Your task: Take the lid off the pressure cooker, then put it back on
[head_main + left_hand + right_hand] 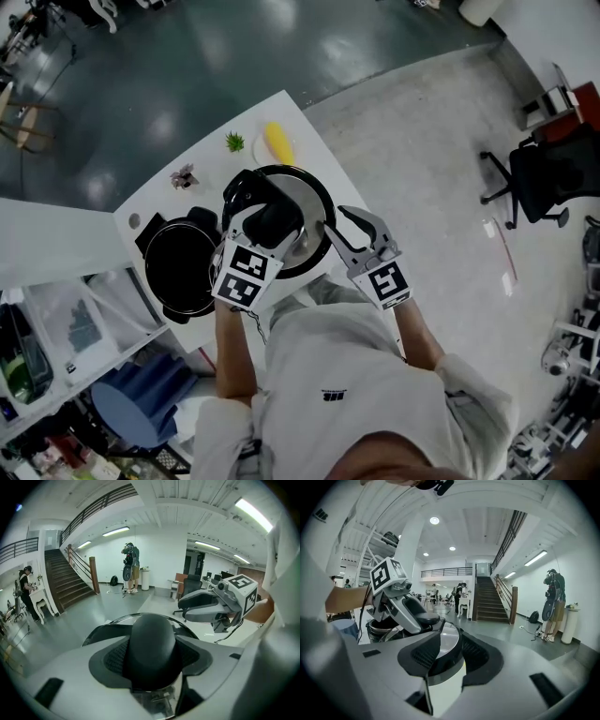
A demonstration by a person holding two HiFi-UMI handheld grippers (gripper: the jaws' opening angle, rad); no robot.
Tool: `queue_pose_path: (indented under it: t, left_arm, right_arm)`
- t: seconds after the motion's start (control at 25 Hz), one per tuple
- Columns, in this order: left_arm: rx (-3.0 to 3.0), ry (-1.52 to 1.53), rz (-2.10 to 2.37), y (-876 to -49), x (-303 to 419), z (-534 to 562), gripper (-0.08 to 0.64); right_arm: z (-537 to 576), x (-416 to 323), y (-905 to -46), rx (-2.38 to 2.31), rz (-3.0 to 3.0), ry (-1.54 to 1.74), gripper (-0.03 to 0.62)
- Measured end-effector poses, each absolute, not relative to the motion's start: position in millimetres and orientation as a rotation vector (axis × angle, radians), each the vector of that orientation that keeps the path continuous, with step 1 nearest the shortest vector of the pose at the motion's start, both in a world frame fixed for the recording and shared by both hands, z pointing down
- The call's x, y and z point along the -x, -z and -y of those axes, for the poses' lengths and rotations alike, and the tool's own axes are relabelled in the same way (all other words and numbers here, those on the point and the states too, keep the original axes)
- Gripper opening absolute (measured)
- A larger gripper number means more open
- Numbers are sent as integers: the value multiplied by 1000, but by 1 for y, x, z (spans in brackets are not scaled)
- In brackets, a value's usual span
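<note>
Clamped on knob (152, 641) of lid (305, 202) by left gripper (270, 221), on rim (440, 666) by right gripper (330, 225), just right of open pot (148, 272).

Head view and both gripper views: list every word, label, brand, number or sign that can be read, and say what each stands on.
Black print on the person's white shirt: too small to read.
Marker cube on the left gripper: black-and-white square pattern, no letters.
Marker cube on the right gripper: likewise pattern only.
No readable text anywhere else.
</note>
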State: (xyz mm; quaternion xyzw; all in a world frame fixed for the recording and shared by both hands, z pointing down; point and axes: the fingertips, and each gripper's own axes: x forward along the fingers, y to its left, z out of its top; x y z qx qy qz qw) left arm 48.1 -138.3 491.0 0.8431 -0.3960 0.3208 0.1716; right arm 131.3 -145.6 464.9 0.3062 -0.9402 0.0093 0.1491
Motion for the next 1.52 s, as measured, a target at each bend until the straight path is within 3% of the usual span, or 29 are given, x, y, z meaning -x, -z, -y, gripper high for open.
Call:
queue_pose_path:
  t: [1.52]
  left_arm:
    - [-2186,-893,1277,-681,-93,150,287]
  right_arm:
    - [152,-173,-649,-827,2454,-239,141]
